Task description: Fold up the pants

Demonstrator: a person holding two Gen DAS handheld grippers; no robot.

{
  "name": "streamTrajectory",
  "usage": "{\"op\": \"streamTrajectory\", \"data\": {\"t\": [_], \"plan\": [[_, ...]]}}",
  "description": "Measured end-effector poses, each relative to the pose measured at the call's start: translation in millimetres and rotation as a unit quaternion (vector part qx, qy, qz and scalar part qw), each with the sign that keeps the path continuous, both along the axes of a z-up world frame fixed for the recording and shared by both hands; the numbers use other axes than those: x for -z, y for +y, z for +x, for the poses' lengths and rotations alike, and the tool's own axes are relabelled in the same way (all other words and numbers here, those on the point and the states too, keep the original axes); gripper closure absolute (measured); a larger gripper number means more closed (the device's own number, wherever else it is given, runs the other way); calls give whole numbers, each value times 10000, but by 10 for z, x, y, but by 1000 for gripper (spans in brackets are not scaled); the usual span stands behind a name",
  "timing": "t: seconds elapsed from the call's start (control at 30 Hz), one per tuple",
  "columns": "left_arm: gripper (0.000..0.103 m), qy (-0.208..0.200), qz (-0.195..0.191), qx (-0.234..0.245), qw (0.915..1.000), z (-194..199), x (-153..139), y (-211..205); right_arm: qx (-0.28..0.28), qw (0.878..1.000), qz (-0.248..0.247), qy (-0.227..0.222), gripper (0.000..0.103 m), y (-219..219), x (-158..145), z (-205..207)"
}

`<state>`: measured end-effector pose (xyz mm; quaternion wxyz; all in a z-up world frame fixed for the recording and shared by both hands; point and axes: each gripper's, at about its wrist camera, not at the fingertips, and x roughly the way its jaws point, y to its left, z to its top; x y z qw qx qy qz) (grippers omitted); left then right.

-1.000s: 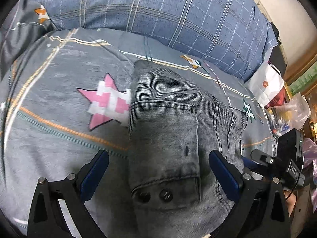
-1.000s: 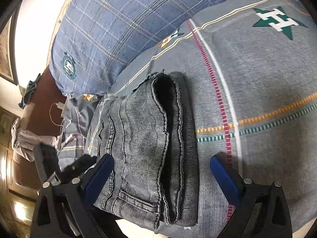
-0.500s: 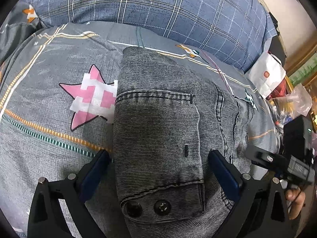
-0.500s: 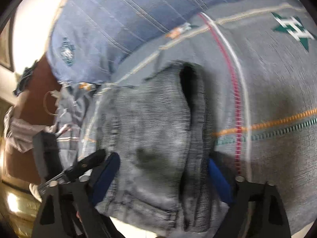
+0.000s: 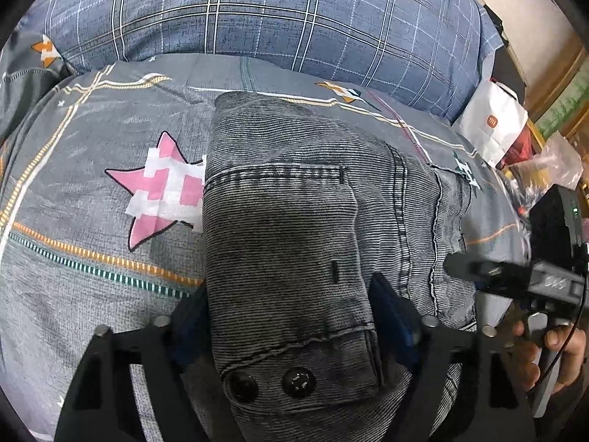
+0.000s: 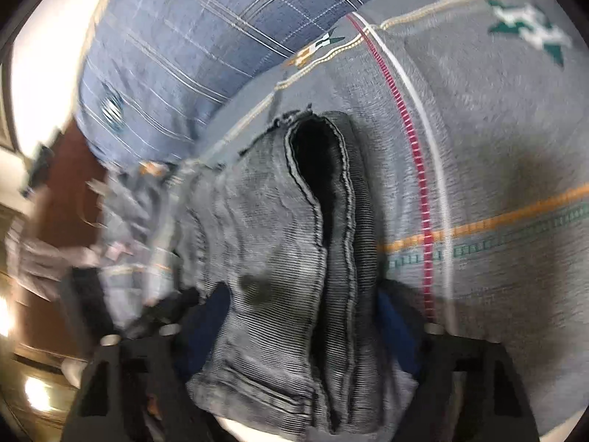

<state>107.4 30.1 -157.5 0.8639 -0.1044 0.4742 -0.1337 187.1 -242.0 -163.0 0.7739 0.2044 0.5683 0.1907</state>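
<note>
The folded dark grey denim pants (image 5: pixel 287 243) lie on a grey patterned bedsheet (image 5: pixel 81 280). Two buttons of the waistband show at the near end. My left gripper (image 5: pixel 291 316) straddles that end. Its jaws are closing, and the blue pads (image 5: pixel 390 313) touch both sides of the fold. In the blurred right wrist view the pants (image 6: pixel 279 243) show their stacked edges and a dark opening. My right gripper (image 6: pixel 300 320) is closing on them, and the denim bulges up between its pads (image 6: pixel 206 316). A person's hand (image 5: pixel 559 346) holds the right gripper's handle at the right edge.
A large blue plaid pillow (image 5: pixel 276 11) lies across the back of the bed. A white paper bag (image 5: pixel 493 125) and plastic bags (image 5: pixel 552 162) crowd the floor beside it. Brown wooden furniture (image 6: pixel 73 191) stands past the pillow. The bed's near edge (image 6: pixel 235 423) runs under the pants.
Both pairs of jaws have narrowed from wide open to the sides of the pants. The left gripper has moved in closer over the waistband. The denim now bunches between the right pads.
</note>
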Motion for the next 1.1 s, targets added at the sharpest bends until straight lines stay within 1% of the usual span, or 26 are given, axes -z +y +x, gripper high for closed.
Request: {"op": "streamTrajectory", "data": {"t": [0.03, 0.07, 0.1, 0.17, 0.2, 0.27, 0.37, 0.5, 0.6, 0.67, 0.73, 0.8, 0.83, 0.87, 0.9, 0.93, 1.0, 1.07, 1.1], "plan": [[30, -12, 55, 5, 10000, -6, -10, -22, 34, 10000, -75, -3, 62, -5, -8, -14], [33, -27, 95, 21, 9999, -9, -18, -38, 45, 10000, -41, 16, 69, -15, -9, -20], [35, -62, 169, 45, 9998, -18, -34, -67, 47, 9999, -102, -18, 71, 4, -34, -34], [44, -169, 410, 123, 9989, -53, -98, -152, -11, 9992, -375, -164, 78, 104, -112, -70], [47, -226, 506, 149, 9984, -72, -133, -192, -46, 9982, -533, -265, 79, 160, -167, -91], [57, -321, 638, 190, 9973, -103, -196, -238, -91, 9962, -726, -479, 83, 240, -292, -136], [65, -412, 606, 254, 9970, -142, -286, -252, -142, 9939, -846, -689, 85, 275, -454, -192], [67, -580, 655, 353, 9955, -218, -389, -277, -183, 9909, -1057, -817, 87, 318, -617, -200], [67, -576, 649, 380, 9955, -231, -407, -273, -267, 9911, -1143, -633, 87, 262, -563, -180], [66, -482, 691, 363, 9958, -197, -353, -261, -215, 9930, -1056, -482, 80, 250, -480, -154], [65, -407, 699, 326, 9962, -189, -291, -219, -242, 9919, -1099, -596, 77, 273, -488, -213], [60, -343, 591, 258, 9973, -168, -250, -157, -427, 9903, -1147, -663, 71, 349, -489, -275], [57, -302, 534, 223, 9979, -158, -237, -128, -497, 9891, -1207, -675, 66, 381, -467, -292], [54, -280, 494, 200, 9982, -147, -223, -107, -516, 9879, -1300, -676, 65, 401, -417, -302], [52, -285, 493, 197, 9982, -143, -215, -117, -484, 9880, -1317, -638, 65, 388, -359, -302], [50, -295, 512, 210, 9980, -146, -203, -120, -405, 9902, -1212, -564, 65, 335, -281, -291], [48, -344, 607, 253, 9972, -151, -188, -145, -254, 9956, -803, -412, 68, 216, -164, -264], [52, -370, 680, 296, 9966, -156, -193, -166, -282, 9962, -677, -467, 80, 175, -188, -274], [55, -386, 712, 321, 9962, -159, -213, -184, -324, 9959, -656, -536, 82, 172, -242, -296]]}}
